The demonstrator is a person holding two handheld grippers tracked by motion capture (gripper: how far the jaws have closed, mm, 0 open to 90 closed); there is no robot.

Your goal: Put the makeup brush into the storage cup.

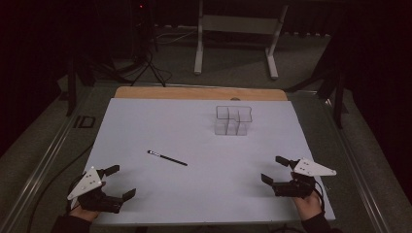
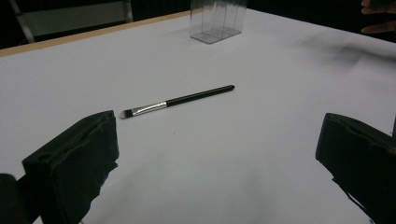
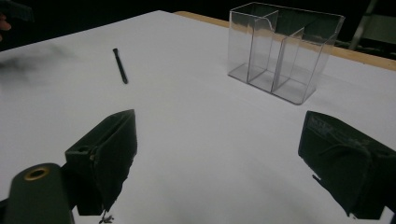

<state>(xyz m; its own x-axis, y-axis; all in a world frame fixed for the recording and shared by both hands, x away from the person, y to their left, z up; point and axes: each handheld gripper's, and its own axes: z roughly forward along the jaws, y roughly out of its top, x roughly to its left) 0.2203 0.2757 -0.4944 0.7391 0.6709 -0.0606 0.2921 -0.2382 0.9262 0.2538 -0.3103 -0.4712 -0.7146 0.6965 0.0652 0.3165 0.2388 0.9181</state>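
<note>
Nothing is started: your left gripper (image 1: 118, 183) and right gripper (image 1: 273, 169) wait unclenched and empty, brush (image 1: 167, 158) untouched, clear organizer (image 1: 233, 120) vacant at one o'clock.

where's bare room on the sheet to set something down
Most of the white sheet is bare: the whole left-far area beyond the brush, and the near middle between both open grippers. Only the clear organizer takes up the right-far part.

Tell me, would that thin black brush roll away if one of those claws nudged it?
Probably. The brush has a slim, round-looking handle and lies flat on the smooth white table, so a sideways nudge would likely roll it. It looks stiff and light. Lying so low, it may slip between the fingers.
</note>
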